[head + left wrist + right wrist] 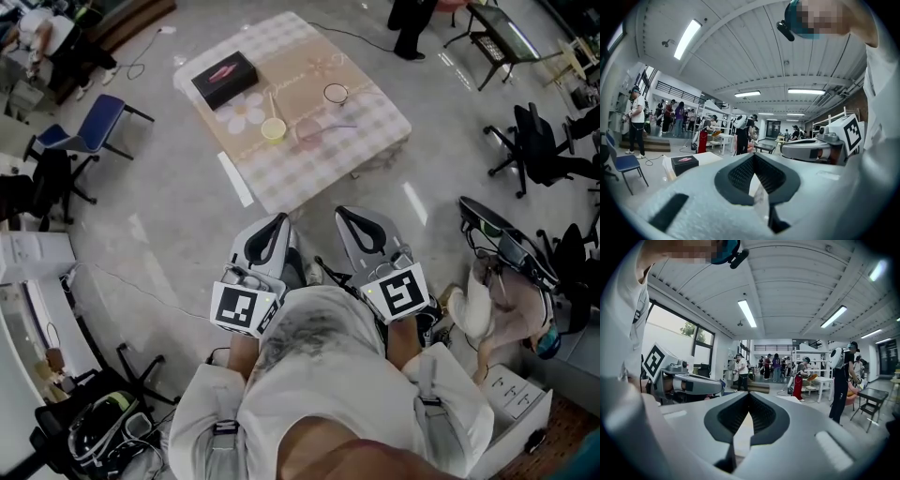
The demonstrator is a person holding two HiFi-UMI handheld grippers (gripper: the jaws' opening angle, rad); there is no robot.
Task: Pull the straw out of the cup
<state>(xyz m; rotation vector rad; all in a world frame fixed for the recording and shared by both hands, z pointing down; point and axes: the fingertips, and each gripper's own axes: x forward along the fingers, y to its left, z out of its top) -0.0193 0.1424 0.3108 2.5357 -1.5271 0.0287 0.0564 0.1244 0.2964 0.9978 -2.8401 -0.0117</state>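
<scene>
Both claws are held low and close to the person's body, side by side and pointing forward. This looks like a carrying posture for walking up to the work, not a reach. The left claw [280,219] is closed with nothing between its jaws, the ribbed pads meeting at their tips. The right claw [343,212] is also shut and empty.

The counter [375,131], under a checked cloth, lies ahead of both claws and well apart from them, so nothing on it can be grasped yet.

On it, ahead of the left claw, stands a small yellow cup [273,130]. A thin pale straw [272,105] seems to rise from it, leaning away from the claws, though it is too small to be sure. Just right of the cup is a pink-tinted clear vessel [308,131]. Beyond that, ahead of the right claw, is a dark-rimmed glass [336,93]. A black box [225,79] sits far left of the cup.
</scene>
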